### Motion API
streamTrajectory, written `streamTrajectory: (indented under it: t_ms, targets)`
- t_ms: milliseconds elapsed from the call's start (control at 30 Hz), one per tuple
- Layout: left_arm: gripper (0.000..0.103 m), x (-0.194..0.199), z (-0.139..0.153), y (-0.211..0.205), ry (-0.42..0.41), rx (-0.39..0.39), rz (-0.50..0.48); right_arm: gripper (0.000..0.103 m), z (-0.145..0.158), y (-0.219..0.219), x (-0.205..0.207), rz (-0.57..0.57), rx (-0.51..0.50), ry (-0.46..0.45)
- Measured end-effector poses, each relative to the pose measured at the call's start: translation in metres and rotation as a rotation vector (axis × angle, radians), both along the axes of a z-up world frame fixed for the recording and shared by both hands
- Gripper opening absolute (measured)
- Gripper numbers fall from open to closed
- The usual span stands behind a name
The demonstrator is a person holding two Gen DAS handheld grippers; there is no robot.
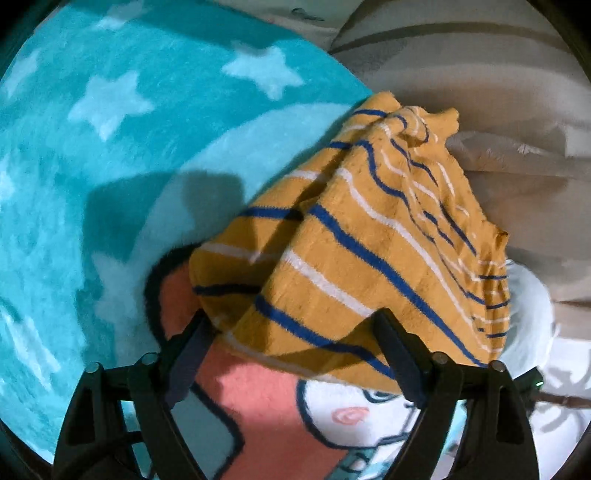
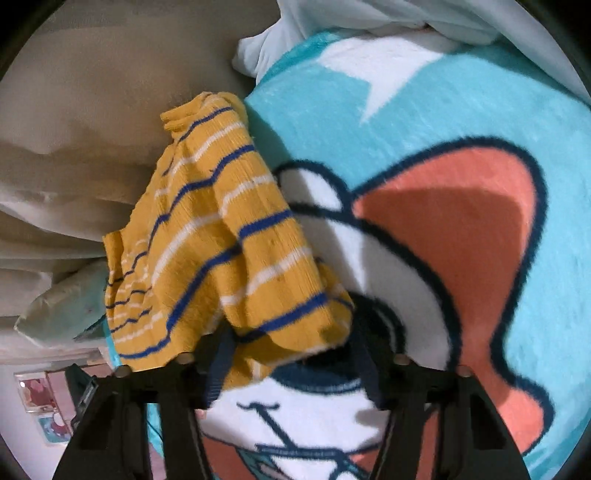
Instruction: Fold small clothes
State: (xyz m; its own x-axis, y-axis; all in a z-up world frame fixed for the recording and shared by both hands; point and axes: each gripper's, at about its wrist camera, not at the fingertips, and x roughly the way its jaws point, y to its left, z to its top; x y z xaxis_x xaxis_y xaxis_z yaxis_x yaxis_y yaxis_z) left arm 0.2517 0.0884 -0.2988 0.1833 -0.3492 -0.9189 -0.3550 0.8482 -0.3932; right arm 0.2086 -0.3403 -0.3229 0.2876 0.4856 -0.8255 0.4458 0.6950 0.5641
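Observation:
A small mustard-yellow garment (image 1: 369, 240) with blue and white stripes lies bunched on a turquoise cartoon blanket (image 1: 110, 147). My left gripper (image 1: 291, 332) is open, its two black fingers spread wide around the near edge of the garment. In the right wrist view the same garment (image 2: 221, 240) lies crumpled at the blanket's (image 2: 461, 129) left edge. My right gripper (image 2: 291, 354) is open too, its fingers either side of the garment's near hem.
Beige bedding (image 1: 480, 74) lies beyond the blanket's edge. A white cloth (image 2: 332, 22) is bunched at the far end. A pale pillow (image 2: 62, 310) and the room floor show at lower left of the right wrist view.

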Motion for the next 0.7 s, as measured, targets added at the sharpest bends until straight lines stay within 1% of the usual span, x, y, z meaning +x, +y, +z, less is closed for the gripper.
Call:
streamTrajectory:
  t_ms: [33,67,100,133,167,200,267,300,333,367,400,433,467,500,533,567,600,633,700]
  targets:
    - [0.079,0.002,0.0,-0.003,-0.002,0.026,-0.011,0.034,0.001,0.001,0.001,0.004,-0.004,-0.002]
    - [0.076,0.003,0.001,-0.004,-0.003,0.038,-0.013,0.028,0.005,0.002,0.0,0.011,-0.037,-0.005]
    - [0.064,0.003,0.002,-0.004,0.0,0.047,-0.011,0.023,0.01,0.001,-0.001,0.01,-0.062,-0.015]
    - [0.056,0.004,0.005,-0.003,0.001,0.054,-0.012,0.016,0.014,0.0,-0.002,0.009,-0.074,-0.021]
    - [0.042,0.006,0.008,-0.002,-0.008,0.044,-0.016,0.016,0.017,-0.001,-0.004,0.011,-0.087,-0.023]
    - [0.032,0.006,0.01,0.0,-0.016,0.038,-0.017,0.016,0.017,-0.002,-0.005,0.016,-0.094,-0.02]
    - [0.032,0.008,0.012,-0.001,-0.022,0.043,-0.026,0.016,0.013,-0.001,-0.005,0.036,-0.09,-0.005]
    - [0.036,0.008,0.011,-0.001,-0.021,0.046,-0.031,0.017,0.009,-0.002,-0.004,0.033,-0.076,0.0]
    - [0.042,0.009,0.009,-0.002,-0.012,0.056,-0.035,0.02,0.006,-0.002,-0.003,0.022,-0.062,0.003]
    - [0.056,0.01,0.006,-0.003,0.006,0.072,-0.027,0.026,0.003,-0.004,-0.002,-0.001,-0.034,0.003]
    - [0.064,0.011,0.004,-0.003,0.016,0.079,-0.016,0.03,-0.001,-0.004,0.001,-0.02,-0.014,0.002]
    - [0.064,0.013,0.002,-0.004,0.017,0.07,-0.01,0.036,-0.002,-0.004,0.003,-0.028,-0.01,0.007]
    - [0.064,0.015,0.002,-0.005,0.013,0.073,-0.015,0.036,-0.004,-0.002,0.006,-0.022,-0.023,0.016]
    - [0.055,0.018,0.002,-0.009,0.009,0.078,-0.026,0.036,-0.004,-0.001,0.008,-0.013,-0.048,0.02]
    - [0.049,0.019,0.003,-0.008,0.004,0.074,-0.043,0.03,-0.001,0.001,0.009,-0.007,-0.069,0.022]
    - [0.033,0.019,0.004,-0.008,-0.001,0.063,-0.062,0.018,0.004,0.004,0.012,0.01,-0.095,0.019]
    - [0.023,0.02,0.007,-0.007,-0.003,0.051,-0.073,0.017,0.01,0.007,0.013,0.029,-0.128,0.013]
    - [0.021,0.022,0.012,-0.008,-0.009,0.055,-0.081,0.014,0.015,0.009,0.014,0.042,-0.148,0.006]
    - [0.014,0.019,0.025,-0.005,-0.049,0.087,-0.111,0.013,0.027,0.012,0.011,0.068,-0.182,-0.008]
